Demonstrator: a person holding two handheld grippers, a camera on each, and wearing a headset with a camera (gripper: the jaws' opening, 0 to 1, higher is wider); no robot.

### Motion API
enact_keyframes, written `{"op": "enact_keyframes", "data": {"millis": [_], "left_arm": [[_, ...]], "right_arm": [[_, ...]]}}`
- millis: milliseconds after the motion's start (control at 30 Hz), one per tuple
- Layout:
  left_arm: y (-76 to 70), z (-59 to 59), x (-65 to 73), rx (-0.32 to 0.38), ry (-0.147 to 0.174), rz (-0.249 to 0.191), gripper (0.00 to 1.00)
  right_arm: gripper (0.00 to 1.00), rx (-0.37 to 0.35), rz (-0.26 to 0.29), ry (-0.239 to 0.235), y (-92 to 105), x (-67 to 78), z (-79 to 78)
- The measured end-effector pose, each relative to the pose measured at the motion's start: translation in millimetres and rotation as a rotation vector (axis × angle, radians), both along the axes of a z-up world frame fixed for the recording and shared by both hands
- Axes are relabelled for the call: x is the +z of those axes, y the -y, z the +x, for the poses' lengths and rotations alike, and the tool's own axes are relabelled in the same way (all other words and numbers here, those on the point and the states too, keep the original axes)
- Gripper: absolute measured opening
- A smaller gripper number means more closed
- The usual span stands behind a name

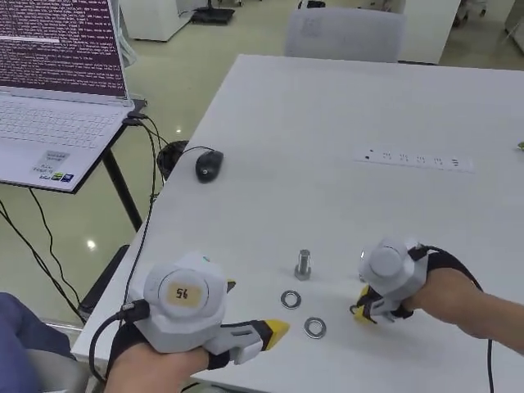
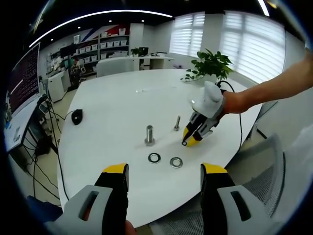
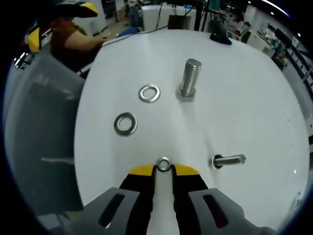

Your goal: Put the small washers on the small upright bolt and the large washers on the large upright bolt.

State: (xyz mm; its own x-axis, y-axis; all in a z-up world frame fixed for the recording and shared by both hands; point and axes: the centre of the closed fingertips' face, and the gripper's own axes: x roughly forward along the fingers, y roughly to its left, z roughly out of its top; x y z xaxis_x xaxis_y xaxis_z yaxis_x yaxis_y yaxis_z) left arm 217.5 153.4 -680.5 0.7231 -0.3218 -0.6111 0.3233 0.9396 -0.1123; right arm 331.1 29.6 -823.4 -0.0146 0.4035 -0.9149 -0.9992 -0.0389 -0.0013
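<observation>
The large upright bolt [image 1: 303, 264] stands on the white table [image 1: 327, 123], with two large washers [image 1: 291, 299] [image 1: 315, 327] lying flat in front of it. In the right gripper view the right gripper [image 3: 163, 169] is shut on a small washer [image 3: 163, 164], low over the table and next to the small bolt [image 3: 228, 160]. The left gripper view shows the small bolt [image 2: 177, 123] upright behind the large bolt [image 2: 149, 135], and the right gripper [image 2: 191, 139] just right of it. My left gripper [image 2: 165, 171] is open and holds nothing, short of the two washers [image 2: 154, 157] [image 2: 176, 162].
A black mouse [image 1: 209, 165] and a white power strip [image 1: 417, 158] lie farther back on the table. A laptop [image 1: 57, 123] sits on a side stand at the left with cables hanging. A chair [image 1: 344, 33] stands at the far edge.
</observation>
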Motion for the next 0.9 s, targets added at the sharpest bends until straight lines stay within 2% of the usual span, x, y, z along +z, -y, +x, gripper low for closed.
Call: {"op": "enact_keyframes", "data": {"millis": [367,633,767,833,900], "left_arm": [[-1.0,-1.6,0.4,0.01,-0.001,-0.002,0.59],[1.0,1.8,0.6,0.001,0.001,-0.004,0.59],[2.6,3.8,3.1,-0.007,0.006,-0.002,0.59],[2.5,3.8,2.5,-0.013,0.003,0.002,0.59],[2.1,4.2,2.7,-0.016,0.003,0.005,0.59]], "right_arm": [[0.17,0.037,-0.012,0.003,-2.4,-0.7,1.9],[0.14,0.04,-0.015,0.006,-1.4,-0.8,0.0],[0.13,-0.016,0.012,-0.009,-1.2,-0.3,-0.6],[0.13,-0.068,0.029,-0.027,-0.4,0.4,-0.6],[0.13,-0.082,0.029,-0.031,2.2,1.0,-0.8]]}}
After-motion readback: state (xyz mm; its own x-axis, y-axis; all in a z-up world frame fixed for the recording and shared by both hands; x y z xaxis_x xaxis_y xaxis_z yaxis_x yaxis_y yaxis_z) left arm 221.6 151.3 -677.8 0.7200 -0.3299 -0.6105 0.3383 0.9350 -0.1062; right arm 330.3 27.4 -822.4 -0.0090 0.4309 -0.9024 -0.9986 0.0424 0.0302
